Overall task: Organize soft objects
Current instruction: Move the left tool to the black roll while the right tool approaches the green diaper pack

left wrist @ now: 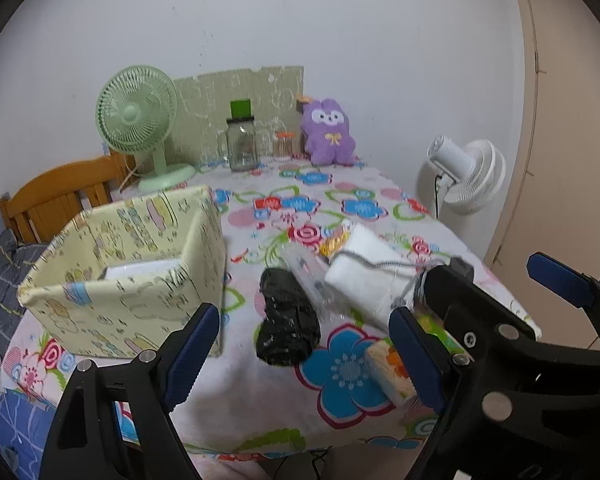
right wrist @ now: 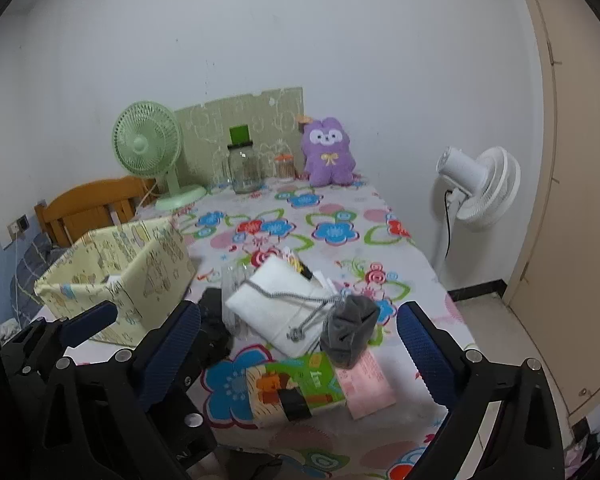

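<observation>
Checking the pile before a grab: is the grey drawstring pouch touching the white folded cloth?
Touching. In the right wrist view the grey pouch sits against the white cloth's near corner, and its drawstring lies across the cloth.

Table covered by a flowered cloth (right wrist: 336,236), yellow fabric box (right wrist: 140,276) set at 9 o'clock, white pouch (right wrist: 272,300), grey drawstring bag (right wrist: 350,332), black bundle (left wrist: 288,320) and green packet (right wrist: 296,388) gathered near 6, purple plush (right wrist: 328,152), glass jar (right wrist: 244,170) and green fan (right wrist: 148,144) lined along 12
</observation>
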Tool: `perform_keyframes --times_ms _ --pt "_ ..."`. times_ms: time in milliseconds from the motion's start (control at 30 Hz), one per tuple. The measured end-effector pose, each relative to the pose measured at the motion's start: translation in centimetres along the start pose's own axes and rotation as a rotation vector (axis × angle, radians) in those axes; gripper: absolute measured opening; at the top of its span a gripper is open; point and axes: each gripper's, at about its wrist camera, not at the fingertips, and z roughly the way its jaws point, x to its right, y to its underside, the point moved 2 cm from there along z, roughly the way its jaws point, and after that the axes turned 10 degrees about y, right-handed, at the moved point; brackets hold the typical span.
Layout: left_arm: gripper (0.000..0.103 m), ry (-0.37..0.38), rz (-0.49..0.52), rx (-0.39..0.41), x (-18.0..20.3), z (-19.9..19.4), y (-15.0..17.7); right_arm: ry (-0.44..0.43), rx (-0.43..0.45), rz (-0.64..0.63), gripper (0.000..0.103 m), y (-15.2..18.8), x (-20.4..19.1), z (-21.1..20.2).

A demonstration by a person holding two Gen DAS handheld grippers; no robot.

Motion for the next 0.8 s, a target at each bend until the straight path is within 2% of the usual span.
perform_keyframes --times_ms 233,533,800 --pt "0.087 -0.02 0.004 -0.04 -0.4 1.9 1.6 -0.01 -0.058 0.008 0.099 1.9 -0.5 2.2" --pt "0.086 -0.004 0.023 -0.076 -0.5 3.9 3.2 0.005 -0.125 0.004 0.098 3.7 -0.9 4.3" --pt "0.084 -0.009 0.0 -0.121 -1.0 5.5 3.9 0.007 -0.182 0.017 0.095 4.7 -1.2 6.4"
